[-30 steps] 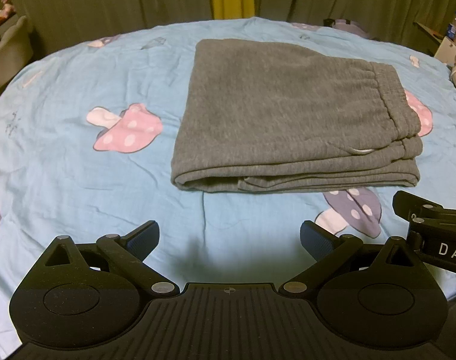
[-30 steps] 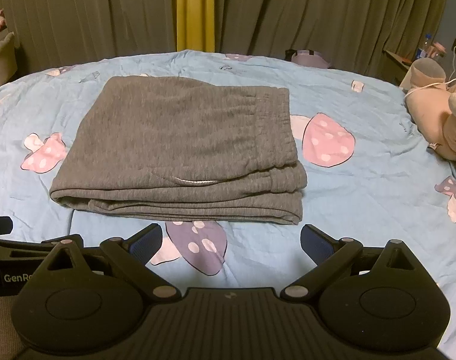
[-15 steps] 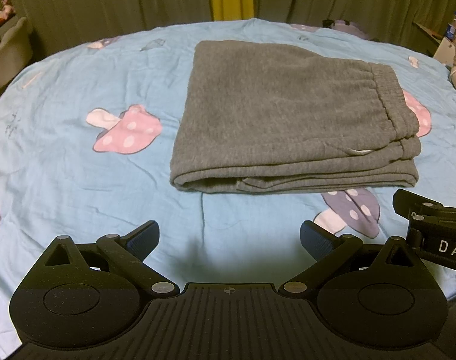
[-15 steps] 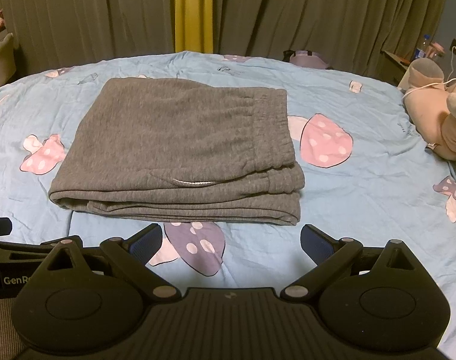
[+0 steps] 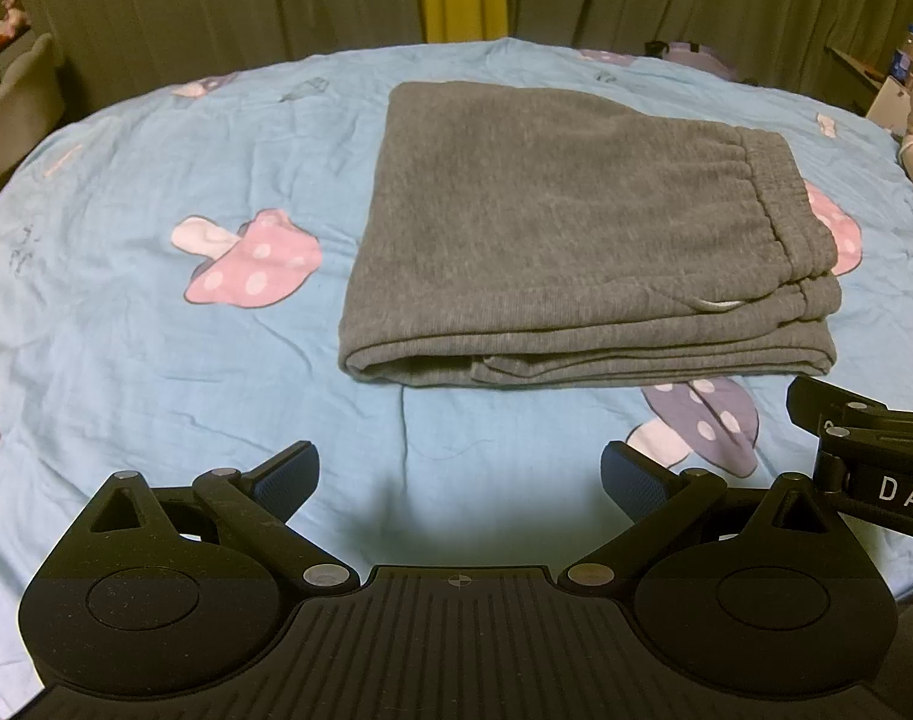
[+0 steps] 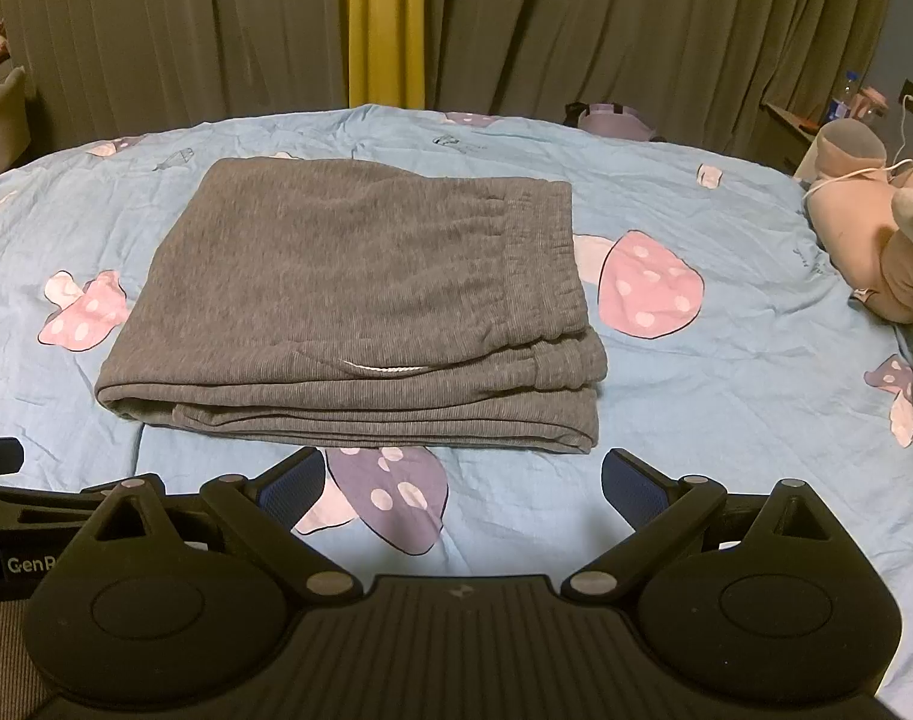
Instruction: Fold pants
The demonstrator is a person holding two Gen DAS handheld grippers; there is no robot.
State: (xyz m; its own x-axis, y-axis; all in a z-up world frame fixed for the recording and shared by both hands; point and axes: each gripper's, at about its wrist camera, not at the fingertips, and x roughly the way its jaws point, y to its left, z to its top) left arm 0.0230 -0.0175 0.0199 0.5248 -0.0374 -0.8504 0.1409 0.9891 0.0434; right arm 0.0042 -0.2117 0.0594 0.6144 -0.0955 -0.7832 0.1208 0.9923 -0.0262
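Grey pants (image 5: 570, 234) lie folded in a flat stack on the blue mushroom-print sheet (image 5: 156, 360), waistband to the right, layered edges toward the cameras. Left gripper (image 5: 459, 477) and right gripper (image 6: 462, 483) both hang over the sheet just short of the stack, jaws spread wide, holding nothing. A plush toy (image 6: 870, 240) sits at the right edge of the bed

Bed (image 6: 726, 396) covered by a light blue sheet (image 5: 126, 330) printed with pink and purple mushrooms. Folded grey pants (image 6: 360, 294) (image 5: 570, 234) lie flat near its centre, waistband toward 3 o'clock, stacked fold edges toward 6 o'clock. A plush toy (image 6: 864, 228) rests at the 3 o'clock edge.
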